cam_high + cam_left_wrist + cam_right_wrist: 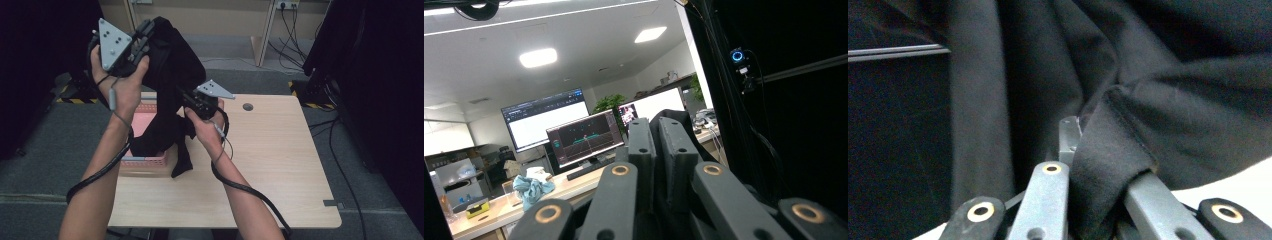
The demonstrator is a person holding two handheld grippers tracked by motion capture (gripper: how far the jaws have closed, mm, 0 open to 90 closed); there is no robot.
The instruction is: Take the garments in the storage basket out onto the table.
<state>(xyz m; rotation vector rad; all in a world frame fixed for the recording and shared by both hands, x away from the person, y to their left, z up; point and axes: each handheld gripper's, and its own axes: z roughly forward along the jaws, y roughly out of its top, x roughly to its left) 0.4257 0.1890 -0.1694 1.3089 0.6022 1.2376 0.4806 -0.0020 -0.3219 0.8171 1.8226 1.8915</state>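
Observation:
A black garment [172,60] hangs in the air over the left part of the table. My left gripper [149,27] is raised high at the upper left and is shut on the garment's top edge. In the left gripper view the jaws [655,125] point upward, pressed together with a fold of black cloth [672,115] between their tips. My right gripper [186,97] is lower, near the table's middle, shut on another part of the garment. In the right gripper view a thick hem of the cloth [1108,150] is pinched between the jaws [1075,135]. The garment's lower end drapes into a pink basket [145,161].
The pink basket stands on the left side of the light wooden table [270,165], which has a cable hole [247,106] near its far edge. Dark curtains flank both sides. Beyond the left gripper's jaws are office desks with monitors [584,137].

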